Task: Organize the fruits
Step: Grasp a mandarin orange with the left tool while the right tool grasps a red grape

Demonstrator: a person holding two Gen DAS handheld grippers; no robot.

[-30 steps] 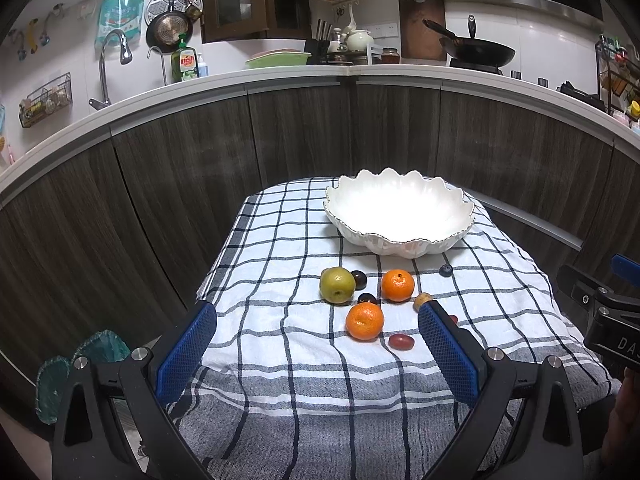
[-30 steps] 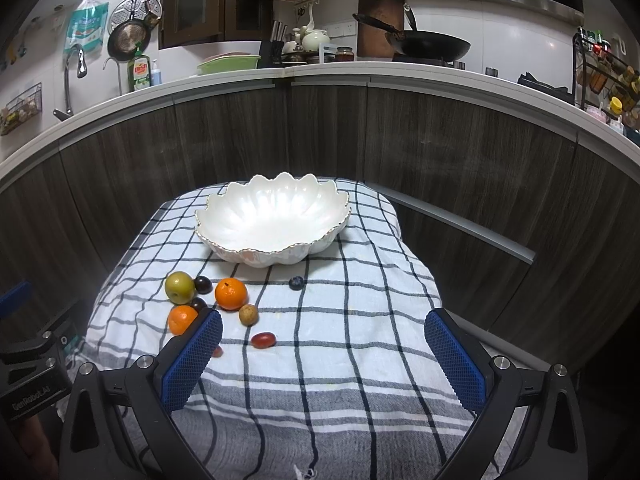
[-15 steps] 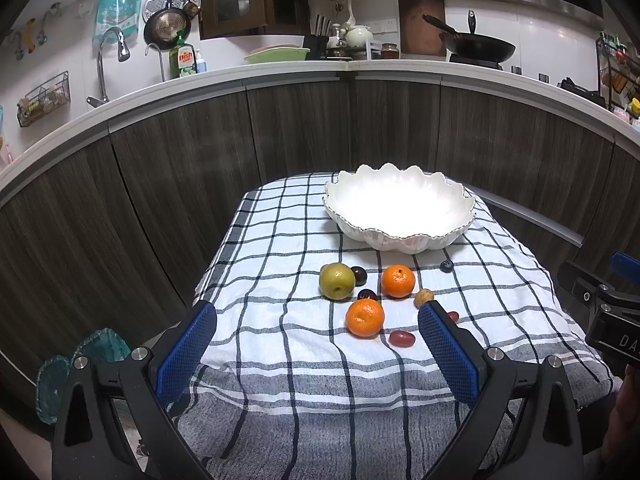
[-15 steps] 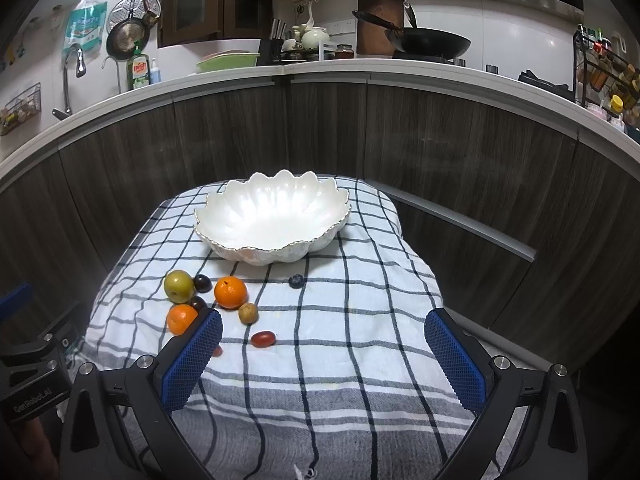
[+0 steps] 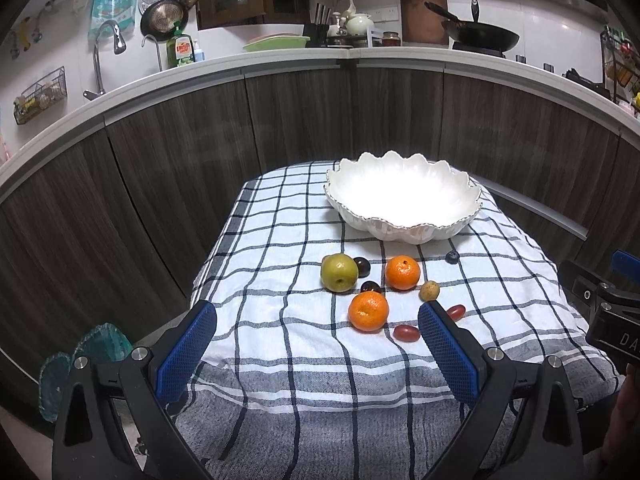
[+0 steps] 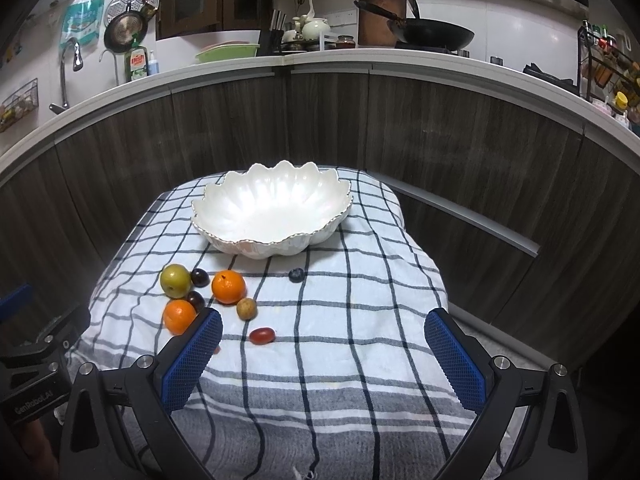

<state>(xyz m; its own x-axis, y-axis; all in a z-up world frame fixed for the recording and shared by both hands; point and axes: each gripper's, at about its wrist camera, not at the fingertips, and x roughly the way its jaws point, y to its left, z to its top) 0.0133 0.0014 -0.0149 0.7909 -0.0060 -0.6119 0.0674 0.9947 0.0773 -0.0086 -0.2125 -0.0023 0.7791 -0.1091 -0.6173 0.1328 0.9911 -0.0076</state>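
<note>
An empty white scalloped bowl (image 5: 402,200) (image 6: 272,210) sits at the far end of a checked cloth. In front of it lie a green apple (image 5: 339,272) (image 6: 175,280), two oranges (image 5: 402,272) (image 5: 368,311) (image 6: 228,286) (image 6: 179,316), two dark plums (image 5: 362,265) (image 6: 199,277), a small tan fruit (image 5: 429,290) (image 6: 246,308), red grape tomatoes (image 5: 406,333) (image 6: 262,335) and a blueberry (image 5: 452,257) (image 6: 296,274). My left gripper (image 5: 318,346) is open and empty, near the cloth's front edge. My right gripper (image 6: 324,354) is open and empty, to the right of the fruit.
The checked cloth (image 5: 280,240) covers a small table ringed by dark wood cabinets (image 5: 300,120). A teal glass object (image 5: 80,356) lies low at the left. The counter behind holds a sink tap, a wok and dishes.
Both grippers have eased slightly forward and lower; the bowl and fruit sit a little higher in the views. Nothing was taken hold of.
</note>
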